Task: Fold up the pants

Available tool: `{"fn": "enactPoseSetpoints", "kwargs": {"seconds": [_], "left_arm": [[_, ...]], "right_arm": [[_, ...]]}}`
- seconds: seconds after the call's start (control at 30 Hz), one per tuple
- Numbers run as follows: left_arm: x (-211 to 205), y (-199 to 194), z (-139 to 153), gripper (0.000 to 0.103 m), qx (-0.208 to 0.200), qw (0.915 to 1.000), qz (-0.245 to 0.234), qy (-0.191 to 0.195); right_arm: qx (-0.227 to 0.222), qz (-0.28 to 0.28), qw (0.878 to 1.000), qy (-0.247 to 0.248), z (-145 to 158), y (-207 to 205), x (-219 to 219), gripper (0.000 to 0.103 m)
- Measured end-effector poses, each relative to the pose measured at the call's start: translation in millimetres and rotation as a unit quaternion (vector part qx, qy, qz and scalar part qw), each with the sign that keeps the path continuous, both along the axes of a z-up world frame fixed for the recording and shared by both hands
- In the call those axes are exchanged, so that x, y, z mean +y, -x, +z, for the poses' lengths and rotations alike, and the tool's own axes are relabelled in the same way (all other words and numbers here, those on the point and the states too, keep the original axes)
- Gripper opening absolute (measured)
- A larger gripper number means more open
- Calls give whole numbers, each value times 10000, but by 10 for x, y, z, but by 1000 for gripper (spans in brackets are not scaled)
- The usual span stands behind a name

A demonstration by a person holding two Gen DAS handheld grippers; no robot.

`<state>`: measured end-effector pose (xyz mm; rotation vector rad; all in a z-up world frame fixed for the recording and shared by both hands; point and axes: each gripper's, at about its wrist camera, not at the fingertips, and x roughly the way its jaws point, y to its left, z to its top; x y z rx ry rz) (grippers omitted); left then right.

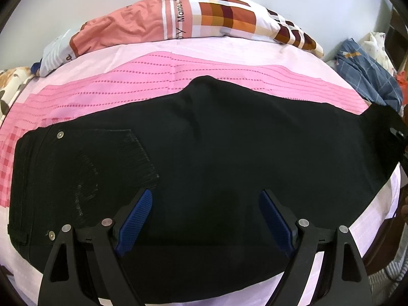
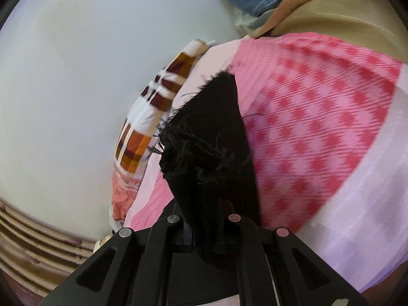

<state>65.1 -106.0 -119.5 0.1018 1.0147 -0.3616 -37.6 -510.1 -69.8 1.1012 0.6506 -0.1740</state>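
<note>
Black pants (image 1: 209,158) lie flat across the pink bed (image 1: 153,81), waistband and back pocket at the left, legs running to the right. My left gripper (image 1: 205,196) hovers over the pants near the front edge, open, its blue pads (image 1: 135,219) wide apart with nothing between them. The frayed black leg hem (image 2: 204,137) sticks up out of my right gripper (image 2: 204,211), which is shut on it and lifted above the bed. In the left wrist view the right gripper (image 1: 399,137) shows as a dark edge at the far right, where the leg end rises.
A patchwork pillow (image 1: 193,17) lies along the far side against a pale wall (image 2: 76,76). Blue checked cloth (image 1: 367,74) is bunched at the bed's right end. A beige headboard (image 2: 344,17) stands beyond the pink sheet (image 2: 318,117).
</note>
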Motion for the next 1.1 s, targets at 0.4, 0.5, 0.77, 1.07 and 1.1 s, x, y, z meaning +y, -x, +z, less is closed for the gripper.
{"fn": "enactPoseSetpoints", "kwargs": {"seconds": [0.4, 0.5, 0.77, 1.07, 1.1], "left_arm": [[295, -35, 27, 86, 43, 9998, 208, -19], [403, -51, 40, 86, 112, 9995, 281, -43], [658, -62, 108, 86, 103, 9988, 481, 27], [763, -88, 58, 86, 239, 9978, 603, 134], [763, -83, 53, 86, 238, 9978, 601, 132]], "right_arm": [[-49, 734, 9972, -163, 28, -484, 707, 8], [2, 979, 9951, -147, 9, -618, 945, 8], [-21, 2035, 9790, -69, 27, -948, 1842, 8], [180, 2698, 9624, -258, -213, -1116, 2486, 8], [201, 2741, 9611, -266, -227, -1132, 2525, 8]]}}
